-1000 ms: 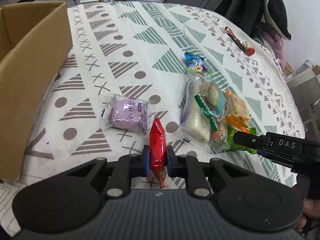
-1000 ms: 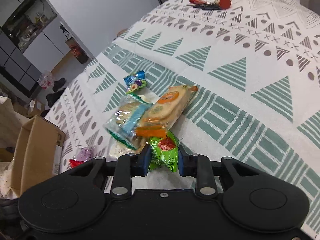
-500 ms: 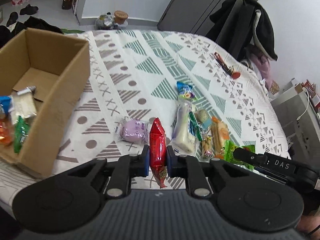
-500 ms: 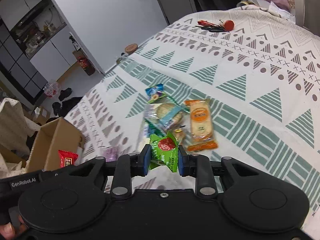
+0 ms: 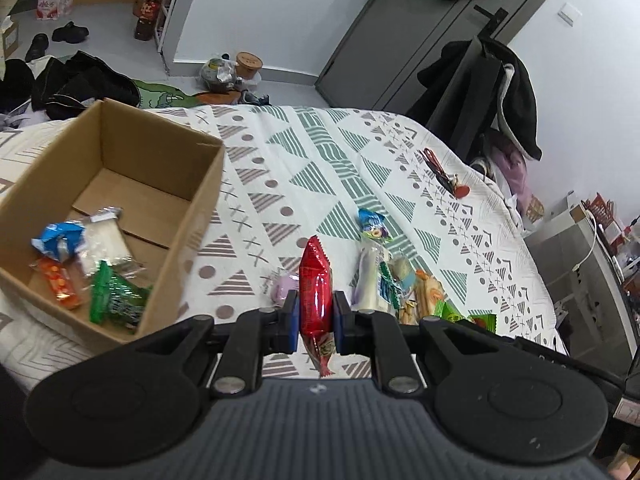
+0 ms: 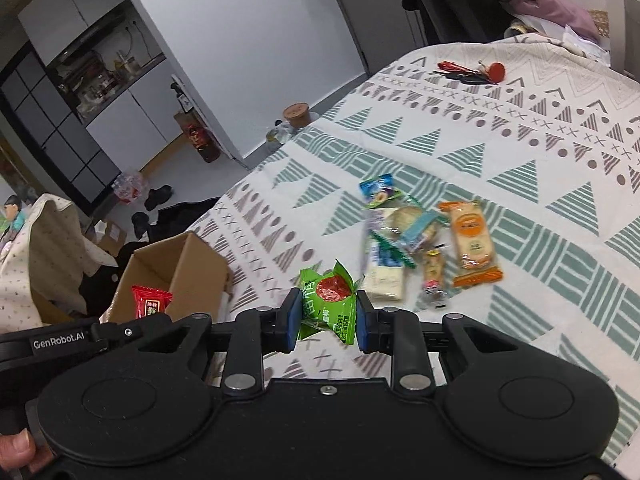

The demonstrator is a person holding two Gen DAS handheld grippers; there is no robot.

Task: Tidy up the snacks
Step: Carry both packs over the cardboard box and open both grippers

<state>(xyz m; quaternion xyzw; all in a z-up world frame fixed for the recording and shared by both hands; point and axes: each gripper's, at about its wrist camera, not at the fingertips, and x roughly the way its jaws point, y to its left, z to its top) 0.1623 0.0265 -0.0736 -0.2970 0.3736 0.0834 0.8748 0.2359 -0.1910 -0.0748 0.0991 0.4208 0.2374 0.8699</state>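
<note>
Box (image 5: 120,184) left on bed (image 5: 304,168); snack pile (image 5: 384,280) right; keys (image 5: 444,172) behind

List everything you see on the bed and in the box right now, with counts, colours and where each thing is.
cardboard box: one, brown, bed's left side
snacks in box: about five; blue, white, orange, green
snack pile: about six, mixed colours, mid-bed
purple packet: one, beside the pile
keys: one bunch, red and black, far side
red packet: one, in left gripper
green packet: one, in right gripper
</note>
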